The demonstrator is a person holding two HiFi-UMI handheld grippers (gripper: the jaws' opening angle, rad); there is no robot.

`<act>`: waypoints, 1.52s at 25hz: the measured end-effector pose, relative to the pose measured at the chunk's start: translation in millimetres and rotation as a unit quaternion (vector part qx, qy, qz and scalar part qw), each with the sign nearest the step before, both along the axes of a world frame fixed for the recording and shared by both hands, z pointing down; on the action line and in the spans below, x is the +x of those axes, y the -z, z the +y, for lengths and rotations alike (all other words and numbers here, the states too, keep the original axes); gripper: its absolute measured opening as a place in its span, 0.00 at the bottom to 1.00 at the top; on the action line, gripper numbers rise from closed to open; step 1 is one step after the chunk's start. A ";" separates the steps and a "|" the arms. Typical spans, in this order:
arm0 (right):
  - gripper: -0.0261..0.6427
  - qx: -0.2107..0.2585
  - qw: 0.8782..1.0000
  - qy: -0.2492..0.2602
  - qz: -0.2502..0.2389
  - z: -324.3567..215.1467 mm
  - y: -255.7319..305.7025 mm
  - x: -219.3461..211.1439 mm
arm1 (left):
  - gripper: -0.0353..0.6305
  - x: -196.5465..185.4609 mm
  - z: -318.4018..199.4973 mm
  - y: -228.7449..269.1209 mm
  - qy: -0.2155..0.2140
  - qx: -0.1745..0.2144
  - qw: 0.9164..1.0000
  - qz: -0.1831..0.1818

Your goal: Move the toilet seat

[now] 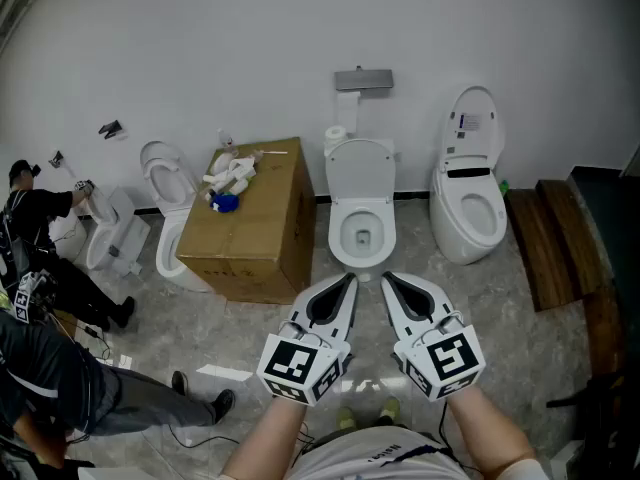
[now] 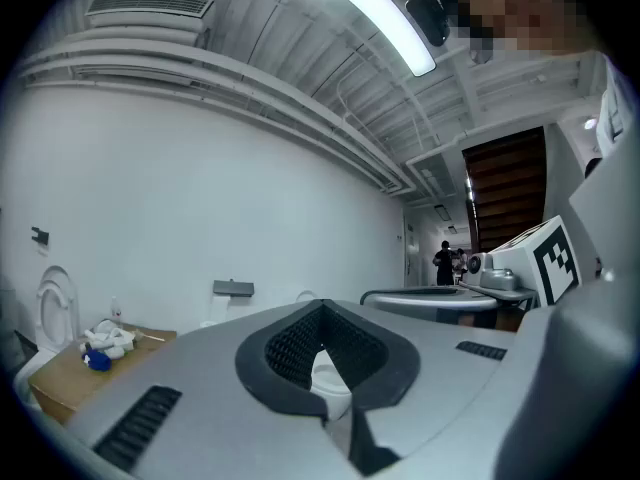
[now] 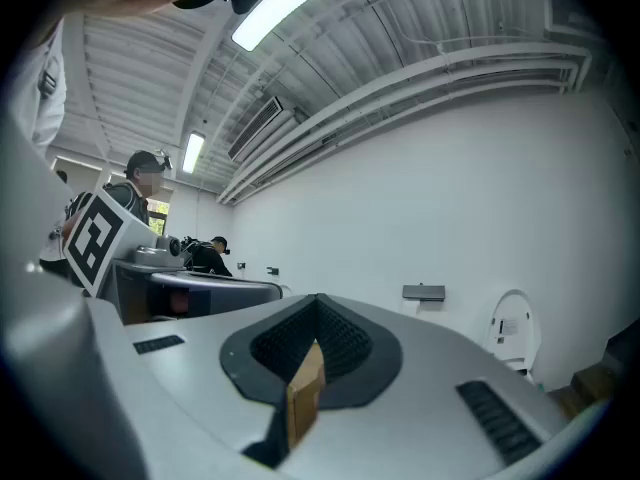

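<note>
The white toilet (image 1: 361, 230) stands against the back wall in the middle of the head view, its lid (image 1: 361, 168) raised and the seat ring (image 1: 336, 230) lying on the bowl. My left gripper (image 1: 347, 280) and right gripper (image 1: 388, 280) are held side by side just in front of the bowl, level, pointing at it and apart from it. Both have their jaws together with nothing in them. In the left gripper view a sliver of white toilet (image 2: 325, 373) shows past the left gripper (image 2: 322, 313). Brown cardboard (image 3: 305, 388) shows past the right gripper (image 3: 318, 308).
A large cardboard box (image 1: 250, 218) with white parts on top stands left of the toilet. Another toilet (image 1: 470, 203) with its lid up is at the right, more toilets (image 1: 165, 183) at the left. Wooden planks (image 1: 545, 238) lie at the right. People (image 1: 40, 268) work at the left.
</note>
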State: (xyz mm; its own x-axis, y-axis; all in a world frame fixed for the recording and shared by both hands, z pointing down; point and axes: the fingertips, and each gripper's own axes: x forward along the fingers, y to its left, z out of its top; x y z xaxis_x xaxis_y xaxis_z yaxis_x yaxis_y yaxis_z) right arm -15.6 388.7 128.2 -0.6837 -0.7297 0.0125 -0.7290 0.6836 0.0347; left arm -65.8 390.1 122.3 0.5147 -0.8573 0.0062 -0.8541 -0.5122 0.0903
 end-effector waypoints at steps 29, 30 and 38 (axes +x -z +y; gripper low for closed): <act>0.06 -0.021 0.990 -0.019 -0.136 -33.6 5.2 95.9 | 0.06 59.7 -31.2 -9.8 0.031 -0.012 0.999 -0.004; 0.06 -0.024 0.990 -0.019 -0.139 -35.9 2.8 97.8 | 0.06 59.4 -32.2 -11.1 0.034 -0.013 0.999 -0.006; 0.06 -0.031 0.991 -0.024 -0.129 -54.6 -4.7 100.5 | 0.06 52.1 -52.1 -12.7 0.047 -0.010 0.999 0.004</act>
State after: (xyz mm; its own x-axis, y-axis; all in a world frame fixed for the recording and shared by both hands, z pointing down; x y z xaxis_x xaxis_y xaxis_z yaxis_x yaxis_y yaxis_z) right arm 84.8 334.1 132.9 -0.6345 -0.7647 -0.1125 -0.7399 0.6431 -0.1977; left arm -13.7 338.0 135.1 0.4329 -0.9012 0.0195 -0.8972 -0.4287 0.1063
